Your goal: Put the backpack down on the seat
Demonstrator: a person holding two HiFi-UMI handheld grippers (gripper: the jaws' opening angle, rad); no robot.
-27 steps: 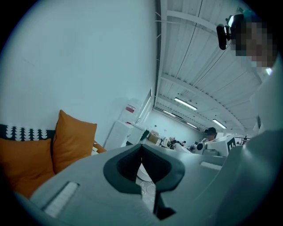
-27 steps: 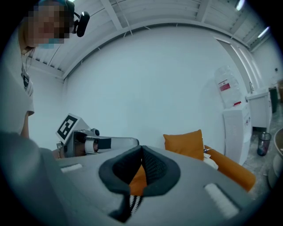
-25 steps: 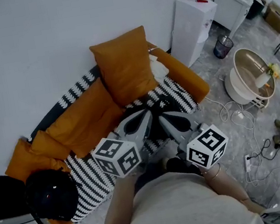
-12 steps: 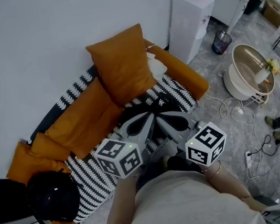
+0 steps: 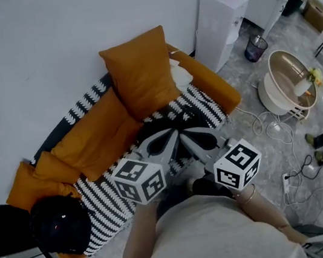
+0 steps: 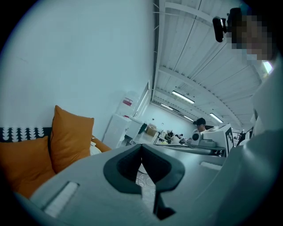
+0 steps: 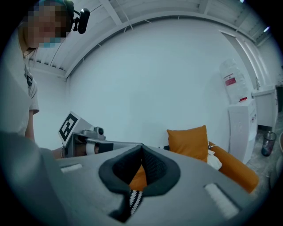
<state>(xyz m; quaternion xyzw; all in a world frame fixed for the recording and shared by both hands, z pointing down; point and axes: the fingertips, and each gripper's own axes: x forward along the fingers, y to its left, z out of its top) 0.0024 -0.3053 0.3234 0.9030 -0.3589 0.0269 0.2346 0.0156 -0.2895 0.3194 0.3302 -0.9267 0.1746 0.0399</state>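
Since the black backpack point(image 5: 58, 225) appears to rest on the striped seat point(image 5: 106, 199) at the lower left of the head view, the putting-down looks done, though only its dark, rounded bulk suggests it is the bag. Neither tool carries anything. The left tool point(image 6: 141, 145) has its jaws closed together on nothing, and so does the right tool point(image 7: 141, 148). Both hang over the middle of the sofa, well apart from the backpack. I judge that little or nothing is left beyond drawing back.

Counted: one backpack, two tools and three orange cushions — an upright cushion point(image 5: 140, 74), a long back cushion point(image 5: 98, 136) and a left-end cushion point(image 5: 32, 180). At the upper right stand one white water dispenser point(image 5: 220, 23) and one small bin point(image 5: 257, 51).
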